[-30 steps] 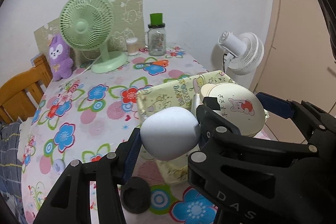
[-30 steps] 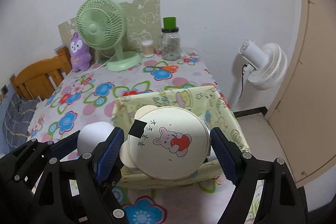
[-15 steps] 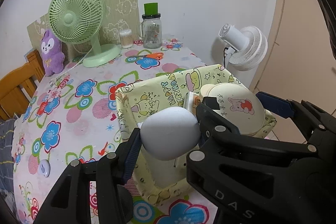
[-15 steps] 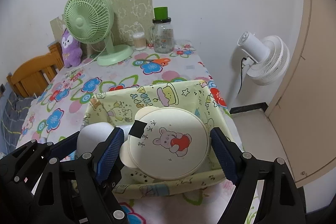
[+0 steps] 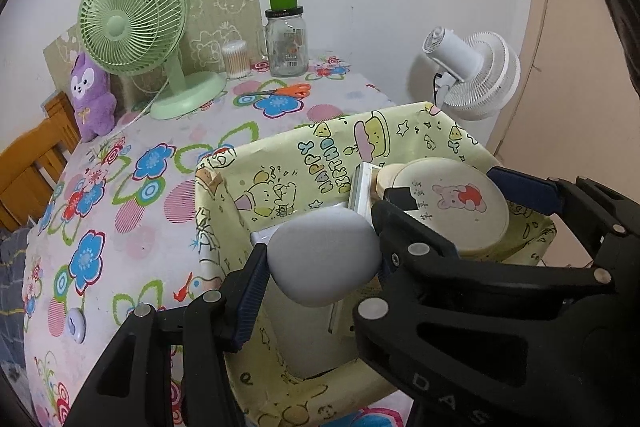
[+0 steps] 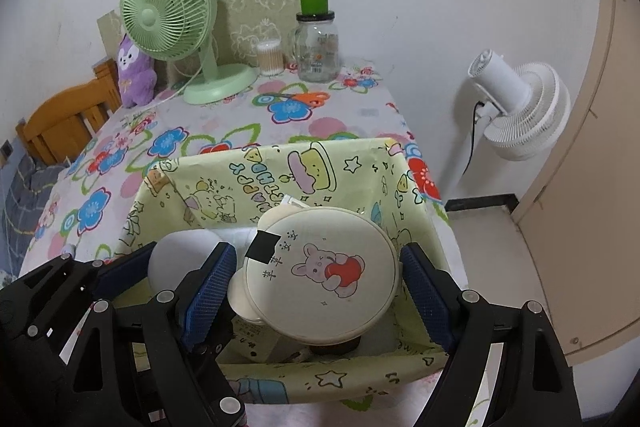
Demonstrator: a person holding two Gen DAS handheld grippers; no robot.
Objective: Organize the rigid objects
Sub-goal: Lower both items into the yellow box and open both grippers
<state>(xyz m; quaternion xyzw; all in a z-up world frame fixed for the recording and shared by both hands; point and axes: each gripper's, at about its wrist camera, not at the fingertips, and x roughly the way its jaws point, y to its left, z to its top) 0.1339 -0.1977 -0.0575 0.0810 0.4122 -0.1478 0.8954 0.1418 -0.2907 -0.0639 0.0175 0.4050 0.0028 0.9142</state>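
Note:
My left gripper point(image 5: 320, 269) is shut on a pale grey egg-shaped object point(image 5: 322, 247), its blue pads pressing both sides. Beside it, my right gripper point(image 6: 316, 289) is shut on a round cream disc point(image 6: 320, 267) printed with a pink bunny and bearing a black tag. Both are held just above the inside of a yellow cartoon-print fabric box point(image 6: 280, 179) near the table's right edge. The left wrist view shows the same disc point(image 5: 452, 203) and box point(image 5: 304, 163). White flat items point(image 5: 360, 183) lie in the box, partly hidden.
At the back of the floral tablecloth point(image 5: 120, 211) stand a green desk fan point(image 5: 132, 23), a purple plush point(image 5: 90, 95), a glass jar point(image 5: 286, 39), a cotton-swab tub point(image 5: 236, 59) and orange scissors point(image 5: 288, 91). A white fan point(image 6: 516, 107) stands off the right edge. A wooden chair point(image 6: 60, 123) is at left.
Both grippers moved forward and down with their objects, from in front of the fabric box to over its inside. The black cap near the front edge has left the view.

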